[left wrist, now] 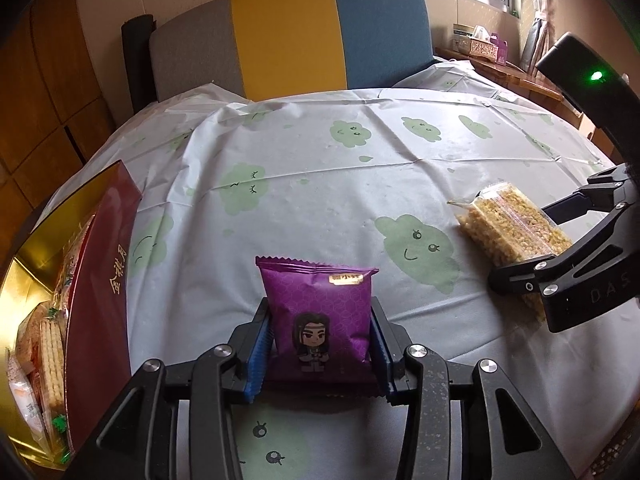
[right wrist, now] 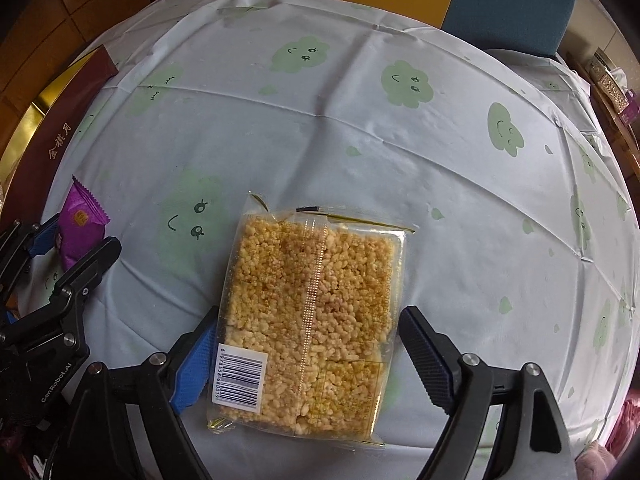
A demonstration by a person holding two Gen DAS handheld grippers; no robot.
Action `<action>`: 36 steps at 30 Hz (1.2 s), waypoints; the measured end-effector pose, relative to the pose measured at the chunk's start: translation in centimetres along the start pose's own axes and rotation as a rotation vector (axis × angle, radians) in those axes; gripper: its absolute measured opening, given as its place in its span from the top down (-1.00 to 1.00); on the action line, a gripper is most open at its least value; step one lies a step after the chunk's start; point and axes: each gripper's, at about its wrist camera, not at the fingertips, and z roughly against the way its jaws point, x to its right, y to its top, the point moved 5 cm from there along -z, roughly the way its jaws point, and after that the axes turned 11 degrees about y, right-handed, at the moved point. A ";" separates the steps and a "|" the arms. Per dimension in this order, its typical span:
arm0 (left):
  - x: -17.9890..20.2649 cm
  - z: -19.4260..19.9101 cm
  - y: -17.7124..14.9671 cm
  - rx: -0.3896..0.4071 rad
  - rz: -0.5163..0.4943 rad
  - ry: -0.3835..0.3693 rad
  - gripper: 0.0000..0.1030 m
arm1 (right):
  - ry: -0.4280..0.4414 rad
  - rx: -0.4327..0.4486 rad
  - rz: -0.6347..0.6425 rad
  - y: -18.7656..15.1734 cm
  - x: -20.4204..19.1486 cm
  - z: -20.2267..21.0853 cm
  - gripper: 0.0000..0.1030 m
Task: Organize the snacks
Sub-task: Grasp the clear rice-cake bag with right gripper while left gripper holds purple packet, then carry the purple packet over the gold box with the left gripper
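My left gripper is shut on a purple snack packet with a cartoon figure, held just above the table. The packet also shows in the right wrist view at the far left. A clear pack of puffed rice cakes lies flat on the tablecloth. My right gripper is open, one finger on each side of the pack's near end. In the left wrist view the right gripper straddles the rice cake pack at the right.
A red and gold gift box holding several wrapped snacks stands open at the left table edge; it also shows in the right wrist view. A grey, yellow and blue chair back stands behind the table. The tablecloth has green cloud prints.
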 end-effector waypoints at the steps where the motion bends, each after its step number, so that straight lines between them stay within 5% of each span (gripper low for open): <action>1: 0.1 0.0 0.0 0.001 -0.005 0.005 0.13 | -0.003 -0.003 -0.008 0.3 0.5 -0.3 -0.87; 6: 0.2 -0.1 0.1 -0.014 -0.003 0.017 0.13 | -0.022 -0.002 0.002 1.0 1.0 -0.7 -0.93; 9: 0.1 -0.1 0.1 -0.023 -0.002 0.020 0.13 | -0.007 0.012 0.045 1.1 -0.4 -0.1 -0.45; 12: 0.2 -0.1 0.1 -0.028 -0.001 0.023 0.13 | -0.053 0.023 0.084 1.2 -1.1 -0.1 -0.45; 31: -0.1 0.5 0.7 -0.055 0.023 -0.010 0.19 | -0.010 0.028 0.070 0.4 -0.3 0.3 -0.47; 36: -0.5 2.9 1.5 -0.010 0.032 -0.046 0.19 | -0.026 0.034 0.091 0.3 -0.7 0.5 -0.46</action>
